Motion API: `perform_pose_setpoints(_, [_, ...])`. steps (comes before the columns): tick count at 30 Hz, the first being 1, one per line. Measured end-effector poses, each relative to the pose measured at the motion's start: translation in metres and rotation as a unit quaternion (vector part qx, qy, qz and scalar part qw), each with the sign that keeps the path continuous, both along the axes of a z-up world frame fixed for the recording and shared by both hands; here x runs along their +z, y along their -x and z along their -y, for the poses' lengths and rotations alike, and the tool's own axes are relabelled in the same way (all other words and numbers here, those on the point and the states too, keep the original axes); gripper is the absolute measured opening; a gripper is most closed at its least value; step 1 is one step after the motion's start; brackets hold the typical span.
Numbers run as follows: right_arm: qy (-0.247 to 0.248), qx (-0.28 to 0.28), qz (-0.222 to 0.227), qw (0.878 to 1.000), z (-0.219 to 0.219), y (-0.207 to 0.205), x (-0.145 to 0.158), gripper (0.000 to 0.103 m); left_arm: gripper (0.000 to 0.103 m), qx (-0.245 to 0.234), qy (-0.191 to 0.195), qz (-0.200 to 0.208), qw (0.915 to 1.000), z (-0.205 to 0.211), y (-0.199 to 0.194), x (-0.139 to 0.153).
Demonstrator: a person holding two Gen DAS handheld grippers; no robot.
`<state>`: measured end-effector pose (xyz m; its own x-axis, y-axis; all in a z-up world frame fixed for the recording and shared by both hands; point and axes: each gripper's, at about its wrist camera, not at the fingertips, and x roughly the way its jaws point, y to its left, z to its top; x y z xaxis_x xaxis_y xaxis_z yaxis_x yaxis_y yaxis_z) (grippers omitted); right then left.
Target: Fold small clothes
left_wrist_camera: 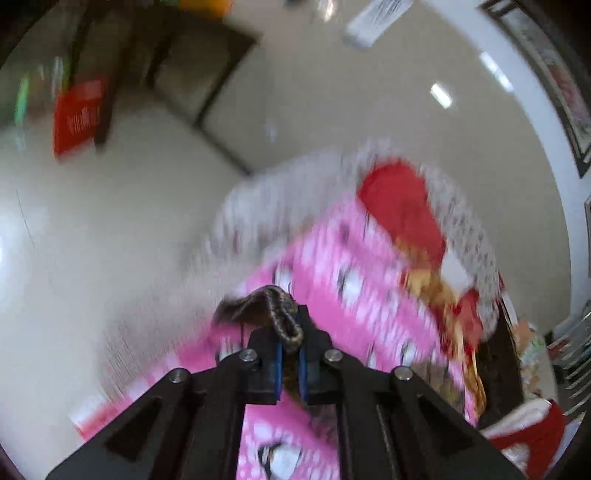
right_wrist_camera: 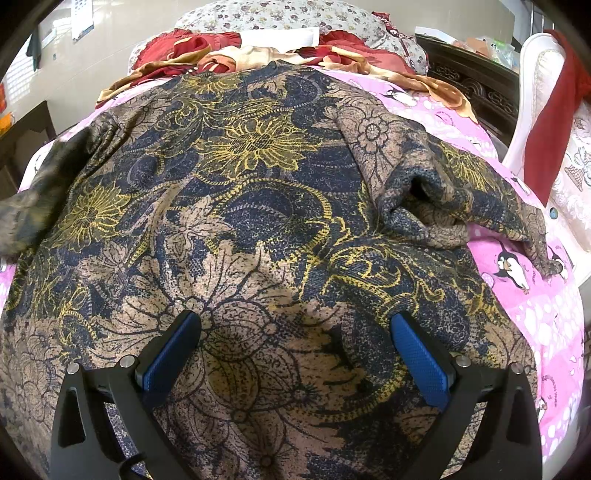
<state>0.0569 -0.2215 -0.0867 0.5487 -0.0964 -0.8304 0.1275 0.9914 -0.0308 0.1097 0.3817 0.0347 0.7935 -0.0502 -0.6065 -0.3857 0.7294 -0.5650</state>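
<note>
The floral garment (right_wrist_camera: 236,206) lies spread on the pink bedsheet (right_wrist_camera: 524,280), directly beneath and ahead of the right gripper (right_wrist_camera: 295,354), its length running away from that gripper toward the pillows (right_wrist_camera: 280,18). Right jaws stand wide apart, holding nothing. The left gripper (left_wrist_camera: 290,354) is clamped on a garment edge (left_wrist_camera: 280,314), lifted off the sheet; that view is blurred.

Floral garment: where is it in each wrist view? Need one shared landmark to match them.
Left wrist: only a bunched bit of the floral garment, low centre, pinched in the closed left gripper.
Right wrist: it fills most of the frame, spread flat, with the open right gripper above its near part.
Shared landmark: the pink penguin-print sheet under the garment.
</note>
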Motion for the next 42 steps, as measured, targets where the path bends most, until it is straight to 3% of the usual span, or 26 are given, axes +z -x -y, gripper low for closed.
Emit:
perform_pose_setpoints(2, [0.001,0.0,0.0,1.0,0.0,-0.001,0.0,0.103,0.006,0.027,-0.043,0.043,0.9978,-0.01,0.01,0.045])
perform_pose_setpoints(4, [0.0,0.0,0.0,1.0,0.0,0.0,0.0,0.103,0.006,0.029,-0.061,0.06,0.9959,-0.012,0.013,0.07])
perform_pose_setpoints(7, [-0.001,-0.001,0.001,1.0,0.0,0.0,0.0,0.103,0.006,-0.006,-0.084,0.08,0.9932,0.011,0.007,0.092])
perform_pose_setpoints(10, [-0.001,-0.002,-0.001,1.0,-0.001,0.0,0.0,0.103,0.006,-0.076,-0.075,0.09,0.9902,0.057,-0.008,0.09])
perform_pose_setpoints(12, [-0.003,-0.003,-0.001,1.0,0.0,0.0,0.0,0.103,0.006,-0.129,-0.073,0.085,0.9853,0.104,-0.023,0.08])
perform_pose_setpoints(15, [-0.006,-0.003,0.0,1.0,0.0,0.0,0.0,0.103,0.006,-0.216,-0.06,0.085,0.9707,0.191,-0.044,0.058])
perform_pose_setpoints(18, [-0.009,-0.003,0.002,1.0,0.001,0.001,0.0,0.103,0.006,-0.305,-0.043,0.079,0.9479,0.289,-0.054,0.029])
perform_pose_setpoints(22, [-0.02,-0.002,0.001,1.0,0.004,0.002,0.001,0.103,0.007,-0.409,-0.025,0.044,0.9111,0.405,-0.056,-0.029])
perform_pose_setpoints(26, [-0.04,0.011,-0.015,0.999,0.009,0.002,0.004,0.103,0.015,-0.449,-0.06,-0.029,0.8911,0.463,-0.052,-0.087])
perform_pose_setpoints(29, [-0.045,0.032,-0.025,0.998,0.017,0.003,0.011,0.101,0.037,-0.466,-0.08,-0.041,0.8803,0.463,-0.037,-0.104])
perform_pose_setpoints(30, [-0.055,0.034,-0.017,0.998,0.022,0.005,0.017,0.1,0.05,-0.468,-0.083,-0.034,0.879,0.458,-0.028,-0.103])
perform_pose_setpoints(33, [-0.079,0.056,0.014,0.995,0.032,0.006,0.031,0.098,0.067,-0.461,-0.094,-0.016,0.8825,0.441,-0.01,-0.101])
perform_pose_setpoints(38, [-0.044,0.048,0.094,0.993,0.073,-0.003,0.07,0.098,0.068,-0.449,-0.122,-0.015,0.885,0.405,0.024,-0.116])
perform_pose_setpoints(39, [-0.043,0.049,0.103,0.993,0.078,-0.006,0.073,0.098,0.068,-0.436,-0.139,-0.018,0.8889,0.398,0.03,-0.118])
perform_pose_setpoints(41, [-0.036,0.051,0.11,0.992,0.087,-0.026,0.078,0.098,0.068,-0.42,-0.125,-0.013,0.899,0.387,0.033,-0.126])
perform_pose_setpoints(42, [-0.026,0.045,0.086,0.995,0.091,-0.045,0.072,0.098,0.068,-0.413,-0.122,-0.009,0.9023,0.386,0.033,-0.125])
